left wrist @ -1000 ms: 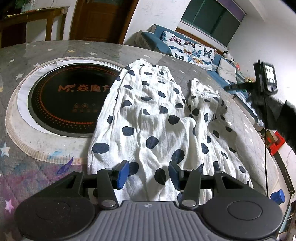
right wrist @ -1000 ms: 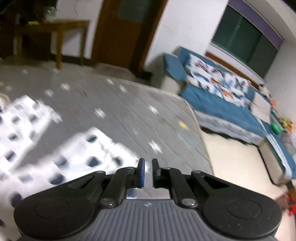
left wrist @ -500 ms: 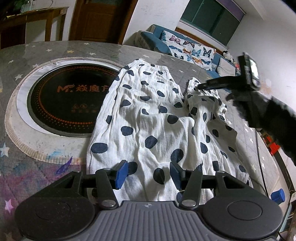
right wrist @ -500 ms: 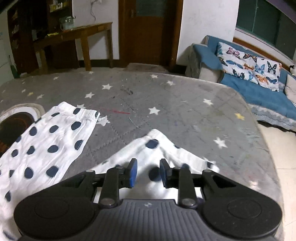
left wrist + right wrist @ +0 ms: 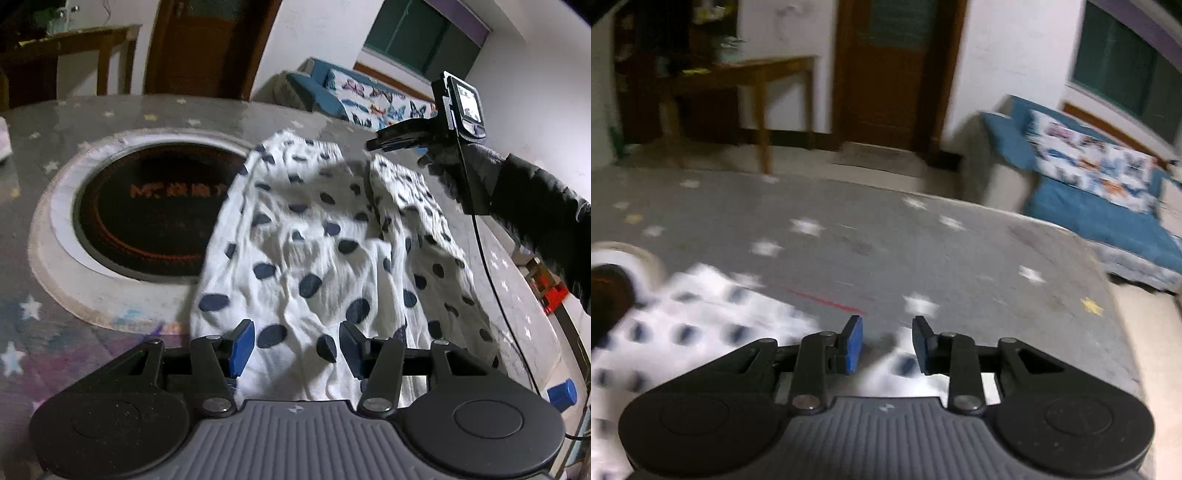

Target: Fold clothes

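Blue-padded right gripper fingers, clenched a second ago, are opening, empty, above the polka-dot garment; left gripper fingers released.

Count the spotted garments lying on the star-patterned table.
1: the spotted white garment lies across the table, just right of the round black hotplate. Its far end has two flaps. More could be hidden.

Right gripper: swung leftward across table from bare star-print cover to far edge of spotted garment; jaws opening from near-closed, nothing pinched. Garment's far right flap now shadowed beneath it.
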